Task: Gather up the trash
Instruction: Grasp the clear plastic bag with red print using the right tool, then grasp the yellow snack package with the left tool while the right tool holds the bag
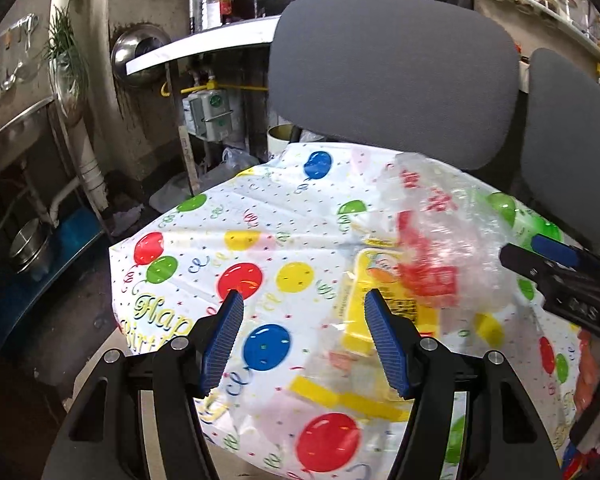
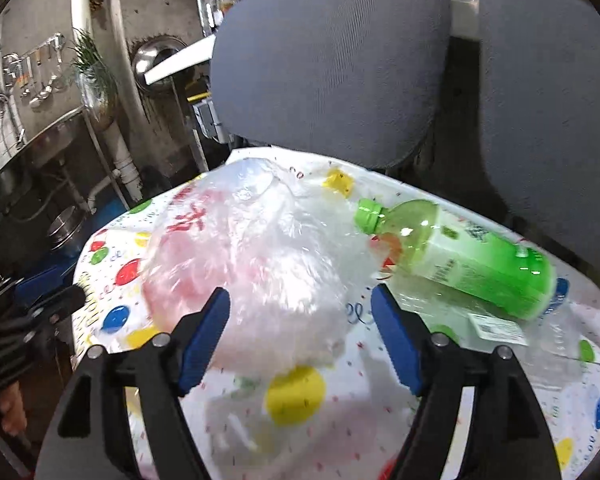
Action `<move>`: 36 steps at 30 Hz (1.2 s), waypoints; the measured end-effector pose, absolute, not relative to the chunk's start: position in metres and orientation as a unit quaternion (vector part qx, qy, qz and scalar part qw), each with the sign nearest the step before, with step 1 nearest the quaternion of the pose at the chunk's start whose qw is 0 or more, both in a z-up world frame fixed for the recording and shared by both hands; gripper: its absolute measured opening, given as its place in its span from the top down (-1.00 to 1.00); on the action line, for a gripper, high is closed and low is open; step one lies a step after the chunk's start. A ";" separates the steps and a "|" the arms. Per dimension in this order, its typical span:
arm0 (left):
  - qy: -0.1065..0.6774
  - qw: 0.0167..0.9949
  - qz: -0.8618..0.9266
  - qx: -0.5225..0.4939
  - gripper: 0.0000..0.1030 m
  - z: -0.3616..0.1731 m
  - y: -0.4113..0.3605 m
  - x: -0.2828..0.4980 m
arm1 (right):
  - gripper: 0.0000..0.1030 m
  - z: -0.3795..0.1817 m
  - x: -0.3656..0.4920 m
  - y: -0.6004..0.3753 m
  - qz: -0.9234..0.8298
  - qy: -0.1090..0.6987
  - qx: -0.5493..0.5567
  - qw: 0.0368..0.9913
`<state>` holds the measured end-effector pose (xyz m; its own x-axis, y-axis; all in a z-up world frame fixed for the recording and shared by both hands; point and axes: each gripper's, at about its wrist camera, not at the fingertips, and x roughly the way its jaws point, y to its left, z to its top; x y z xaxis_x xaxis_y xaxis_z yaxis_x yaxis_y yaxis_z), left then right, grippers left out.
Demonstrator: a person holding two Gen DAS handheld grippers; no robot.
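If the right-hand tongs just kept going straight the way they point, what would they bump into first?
Most likely the clear plastic bag with red print, which lies right ahead between the open right tongs on the balloon tablecloth. The green bottle sits off to the side. Depth is hard to judge.

Your work surface: a table under a white plastic cloth (image 2: 340,432) printed with coloured balloons.
On it you have a crumpled clear plastic bag (image 2: 256,264) with red print, and just beside it a green plastic bottle (image 2: 476,260) lying on its side.
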<state>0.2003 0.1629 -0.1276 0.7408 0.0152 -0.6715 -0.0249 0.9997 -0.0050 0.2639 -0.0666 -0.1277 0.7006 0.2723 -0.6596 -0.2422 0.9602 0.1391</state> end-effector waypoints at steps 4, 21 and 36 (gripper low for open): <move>0.368 0.929 0.021 -0.022 -0.24 -0.136 0.178 0.203 | -0.48 -0.143 0.290 -0.059 0.147 0.390 0.040 0.908; 0.427 0.900 -0.084 -0.005 -0.63 -0.177 0.120 0.210 | 0.62 -0.086 0.239 -0.079 0.129 0.296 0.004 0.946; 0.373 0.922 -0.096 -0.029 1.00 -0.156 0.122 0.176 | 0.62 -0.071 0.189 -0.149 0.077 0.278 0.048 0.956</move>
